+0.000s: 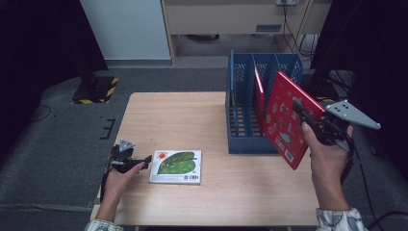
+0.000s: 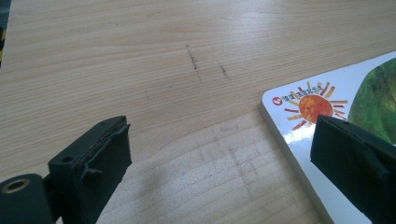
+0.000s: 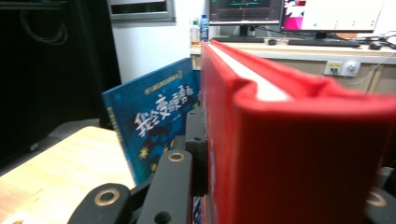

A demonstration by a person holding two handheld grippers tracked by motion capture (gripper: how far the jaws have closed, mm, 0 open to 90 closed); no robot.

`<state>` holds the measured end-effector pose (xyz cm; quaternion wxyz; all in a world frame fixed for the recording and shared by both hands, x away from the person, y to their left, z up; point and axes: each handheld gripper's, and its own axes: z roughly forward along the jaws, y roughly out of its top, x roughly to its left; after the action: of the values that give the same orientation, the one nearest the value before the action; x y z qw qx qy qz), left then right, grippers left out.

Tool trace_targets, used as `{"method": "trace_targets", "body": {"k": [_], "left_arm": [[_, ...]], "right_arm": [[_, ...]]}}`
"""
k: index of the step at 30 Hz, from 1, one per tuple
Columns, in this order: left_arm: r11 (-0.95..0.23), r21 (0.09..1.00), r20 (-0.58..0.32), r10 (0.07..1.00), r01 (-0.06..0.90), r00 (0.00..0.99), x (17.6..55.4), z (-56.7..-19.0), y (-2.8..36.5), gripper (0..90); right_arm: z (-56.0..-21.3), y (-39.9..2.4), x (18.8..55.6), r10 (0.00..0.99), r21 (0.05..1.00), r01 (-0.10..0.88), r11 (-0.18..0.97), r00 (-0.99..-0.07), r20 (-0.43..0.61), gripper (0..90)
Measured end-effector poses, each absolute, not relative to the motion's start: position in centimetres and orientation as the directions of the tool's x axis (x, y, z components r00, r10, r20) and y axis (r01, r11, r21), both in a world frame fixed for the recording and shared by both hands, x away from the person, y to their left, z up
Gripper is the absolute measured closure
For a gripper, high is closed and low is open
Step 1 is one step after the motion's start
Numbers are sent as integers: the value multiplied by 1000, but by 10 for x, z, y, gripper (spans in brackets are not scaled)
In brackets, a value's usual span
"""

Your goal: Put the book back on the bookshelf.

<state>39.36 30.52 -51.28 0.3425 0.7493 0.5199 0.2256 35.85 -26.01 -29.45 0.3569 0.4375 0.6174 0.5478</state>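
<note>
Red hardcover book (image 1: 284, 118), tilted, is clamped in the right gripper (image 1: 302, 115) just beside the blue file rack (image 1: 240, 103), which holds another red book (image 1: 260, 94). Left gripper (image 2: 219, 158) gapes wide beside the leaf-cover book (image 2: 327, 121) on the worktop (image 2: 140, 70). Right gripper view: a blue book (image 3: 149, 121) stands behind.

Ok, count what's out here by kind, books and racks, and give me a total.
Books: 3, namely the red book, the book in the rack, the leaf book
Blue file rack: 1
Total: 4
</note>
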Motion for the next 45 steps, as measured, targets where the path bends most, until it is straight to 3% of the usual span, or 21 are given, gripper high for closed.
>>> {"method": "trace_targets", "body": {"k": [9,45], "left_arm": [[-222,754,-14,936,618,353,394,-512,306,45],[-238,761,3,932,604,363,396,-512,299,57]], "right_arm": [[-295,-255,391,957,989,147,27,-290,17,796],[-306,-232,490,983,983,185,-6,-180,40,796]]}}
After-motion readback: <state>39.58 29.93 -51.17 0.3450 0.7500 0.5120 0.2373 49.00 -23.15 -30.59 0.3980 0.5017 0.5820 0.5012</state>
